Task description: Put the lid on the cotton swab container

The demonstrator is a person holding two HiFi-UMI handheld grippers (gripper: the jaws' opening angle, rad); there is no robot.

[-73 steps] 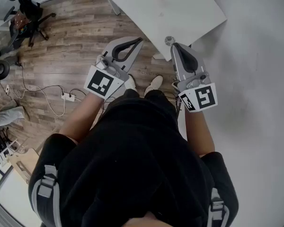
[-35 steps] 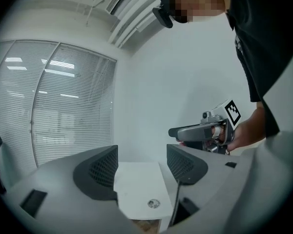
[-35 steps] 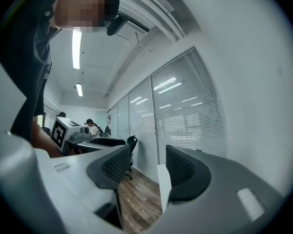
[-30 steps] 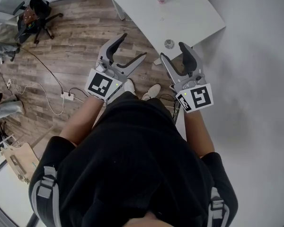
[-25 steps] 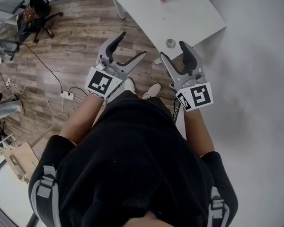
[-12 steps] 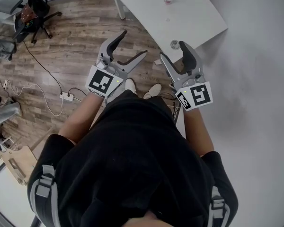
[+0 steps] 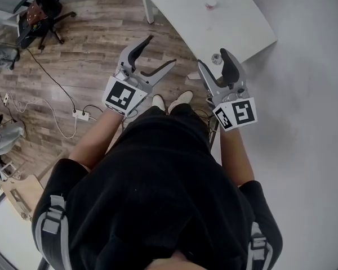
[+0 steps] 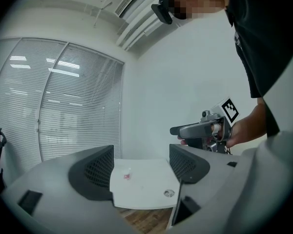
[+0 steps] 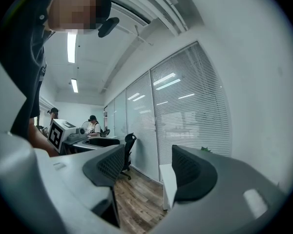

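Note:
A small pinkish cotton swab container (image 7: 211, 4) stands far out on the white table (image 7: 236, 24). A little round clear lid (image 7: 216, 58) lies near the table's near edge. The left gripper view shows the same container (image 8: 127, 176) and lid (image 8: 169, 193) on the table (image 8: 146, 182). My left gripper (image 7: 158, 54) is open over the wooden floor, short of the table. In the head view my right gripper (image 7: 214, 61) is open with the lid showing between its jaws. The right gripper view shows only the table's edge (image 9: 168, 186) and neither object. Both grippers are empty.
Wooden floor (image 7: 84, 55) lies left of the table, with a cable and power strip (image 7: 80, 115) and an office chair (image 7: 42, 10). The person's shoes (image 7: 170, 100) stand below the grippers. A grey wall (image 7: 310, 122) runs along the right. Window blinds (image 9: 185, 106) and seated people (image 9: 93, 126) are far off.
Both grippers were shut 2.9 s ago and stand open now. The view has shifted so the table and lid sit a little closer to the right gripper.

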